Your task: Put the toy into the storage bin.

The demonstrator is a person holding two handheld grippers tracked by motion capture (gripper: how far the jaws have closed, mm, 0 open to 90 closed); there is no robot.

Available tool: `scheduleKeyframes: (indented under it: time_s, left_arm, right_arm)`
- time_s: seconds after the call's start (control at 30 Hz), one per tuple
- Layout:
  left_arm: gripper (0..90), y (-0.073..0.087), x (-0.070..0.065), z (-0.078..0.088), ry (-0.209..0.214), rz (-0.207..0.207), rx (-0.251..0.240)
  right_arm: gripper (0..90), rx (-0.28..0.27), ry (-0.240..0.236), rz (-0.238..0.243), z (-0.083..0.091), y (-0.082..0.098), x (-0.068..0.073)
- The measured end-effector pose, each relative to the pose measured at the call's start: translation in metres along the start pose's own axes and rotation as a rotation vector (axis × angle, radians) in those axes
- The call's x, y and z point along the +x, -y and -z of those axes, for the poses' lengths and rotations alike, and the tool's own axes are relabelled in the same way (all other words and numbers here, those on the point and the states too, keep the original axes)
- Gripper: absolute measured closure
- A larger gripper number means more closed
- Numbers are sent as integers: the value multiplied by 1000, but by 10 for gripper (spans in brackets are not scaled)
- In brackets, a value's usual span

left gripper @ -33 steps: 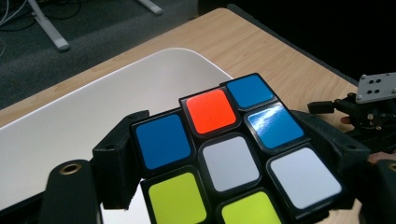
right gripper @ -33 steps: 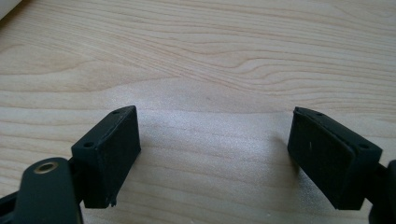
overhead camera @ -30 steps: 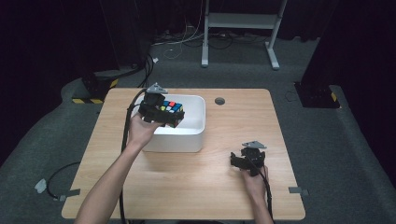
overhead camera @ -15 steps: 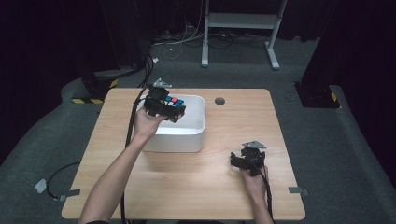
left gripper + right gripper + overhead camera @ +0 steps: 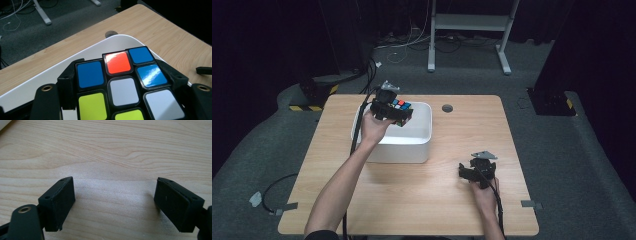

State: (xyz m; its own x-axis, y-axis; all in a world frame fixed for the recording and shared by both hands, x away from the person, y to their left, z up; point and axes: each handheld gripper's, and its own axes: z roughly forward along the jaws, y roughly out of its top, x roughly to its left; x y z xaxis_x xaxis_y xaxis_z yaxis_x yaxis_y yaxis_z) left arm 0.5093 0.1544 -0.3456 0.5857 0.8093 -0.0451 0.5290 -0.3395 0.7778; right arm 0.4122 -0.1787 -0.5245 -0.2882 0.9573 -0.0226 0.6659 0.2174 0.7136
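A Rubik's cube with blue, red, white and yellow-green tiles is clamped in my left gripper, held above the white bin. The jaws have just been closing and now press both sides of the cube. The bin's rim curves behind the cube. My right gripper rests low on the wooden table at the front right. Its jaws stand wide apart with bare wood between them.
A round cable hole sits in the table just right of the bin. Beyond the far edge stand a white desk frame and loose cables on grey carpet. A black and yellow base lies off the table's left corner.
My left hand has carried the cube a little farther back and right over the bin, and its jaws have tightened on it. The right gripper has stayed put.
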Motion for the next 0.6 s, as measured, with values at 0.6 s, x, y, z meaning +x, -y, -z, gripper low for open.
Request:
scheduleKeyframes:
  time_s: [0.6]
  left_arm:
    - [310, 3, 14, -15, -40, 49, 11]
  right_arm:
    - [169, 0, 0, 0, 0, 0, 0]
